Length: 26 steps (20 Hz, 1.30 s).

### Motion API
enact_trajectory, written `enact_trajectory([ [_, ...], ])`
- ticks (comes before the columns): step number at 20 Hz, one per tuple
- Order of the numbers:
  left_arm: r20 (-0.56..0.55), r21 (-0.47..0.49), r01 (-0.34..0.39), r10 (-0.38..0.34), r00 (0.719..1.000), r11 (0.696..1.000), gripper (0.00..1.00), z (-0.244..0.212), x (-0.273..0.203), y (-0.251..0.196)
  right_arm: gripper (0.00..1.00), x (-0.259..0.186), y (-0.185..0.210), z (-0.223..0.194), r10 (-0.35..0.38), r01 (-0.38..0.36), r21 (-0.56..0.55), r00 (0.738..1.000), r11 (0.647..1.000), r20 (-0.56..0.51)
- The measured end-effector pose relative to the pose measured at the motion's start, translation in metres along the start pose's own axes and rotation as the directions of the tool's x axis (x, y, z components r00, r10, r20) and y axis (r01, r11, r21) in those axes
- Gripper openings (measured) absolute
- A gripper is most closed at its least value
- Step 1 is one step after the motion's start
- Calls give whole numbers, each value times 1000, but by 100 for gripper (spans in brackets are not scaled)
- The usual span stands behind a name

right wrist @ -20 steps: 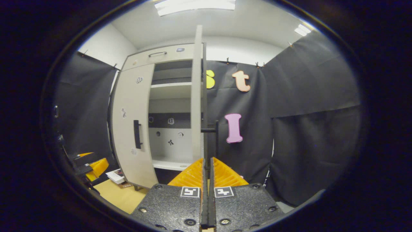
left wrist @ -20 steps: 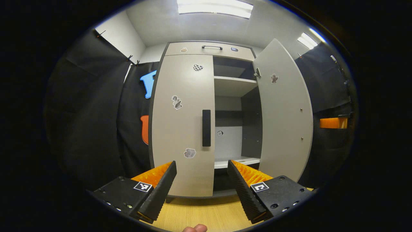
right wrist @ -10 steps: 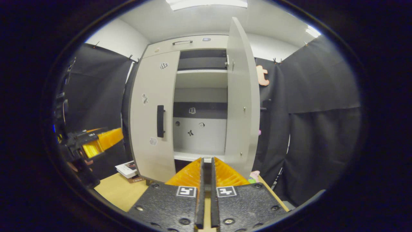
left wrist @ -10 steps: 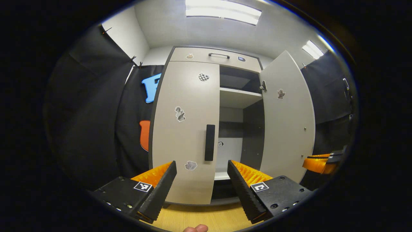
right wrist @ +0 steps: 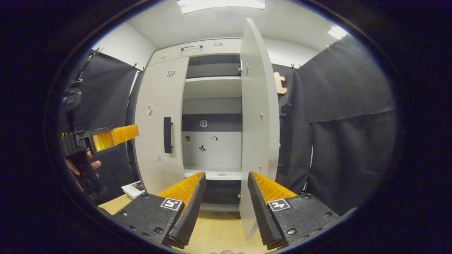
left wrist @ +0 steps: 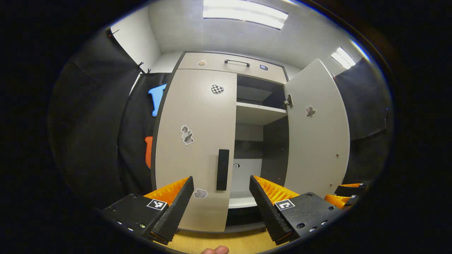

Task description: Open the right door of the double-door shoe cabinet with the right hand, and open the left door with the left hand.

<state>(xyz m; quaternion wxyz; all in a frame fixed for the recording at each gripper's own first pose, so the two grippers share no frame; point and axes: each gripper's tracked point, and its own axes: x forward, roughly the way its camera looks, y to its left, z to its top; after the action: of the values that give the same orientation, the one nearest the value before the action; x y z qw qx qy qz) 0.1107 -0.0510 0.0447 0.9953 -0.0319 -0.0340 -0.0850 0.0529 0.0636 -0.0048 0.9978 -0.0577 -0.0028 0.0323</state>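
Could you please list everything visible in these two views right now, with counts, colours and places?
shoe cabinet: one, light grey, against the back wall.
left door: one, grey, closed, with stickers.
handle: one, black, upright, at the left door's inner edge.
right door: one, grey, swung open.
top drawer handle: one, dark, above the doors.
shelves: at least two, pale, inside the open half.
booklets: a small stack, pale, on the floor left of the cabinet.
floor: wood-toned.
ceiling lights: two panels, white.
left gripper: one, open, in front of the left door's handle.
right gripper: one, open, holding nothing, near the right door's edge.
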Motion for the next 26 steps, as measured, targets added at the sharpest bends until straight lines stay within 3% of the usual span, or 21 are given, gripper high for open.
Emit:
enact_trajectory([
  [6, -51, 54, -17, 20, 998, 998, 95, -20, 83, -5, 75, -13, -1, 3, 41, -41, -2, 999, 999, 12],
  [11, -109, 69, -30, 37, 993, 997, 95, -45, 126, -4, 75, -16, -16, 4, 15, -15, -30, 1000, 999, 19],
  [21, -188, 21, -49, 52, 981, 999, 95, -74, 159, 13, 75, -6, -29, 3, 5, -5, 8, 1000, 1000, 25],
  [22, -201, 20, -75, 78, 976, 997, 95, -75, 158, 19, 75, -5, -28, 2, 6, -6, 6, 1000, 1000, 23],
  [23, -183, 22, -79, 81, 980, 997, 85, -73, 162, 20, 75, -3, -29, 2, 4, -4, 4, 1000, 1000, 22],
  [24, -181, 17, -79, 81, 980, 997, 93, -74, 161, 20, 75, -2, -29, 2, 4, -4, 3, 1000, 1000, 24],
  [26, -178, 26, -90, 93, 980, 996, 91, -73, 159, 22, 75, 1, -30, 2, 7, -7, 3, 1000, 1000, 23],
])
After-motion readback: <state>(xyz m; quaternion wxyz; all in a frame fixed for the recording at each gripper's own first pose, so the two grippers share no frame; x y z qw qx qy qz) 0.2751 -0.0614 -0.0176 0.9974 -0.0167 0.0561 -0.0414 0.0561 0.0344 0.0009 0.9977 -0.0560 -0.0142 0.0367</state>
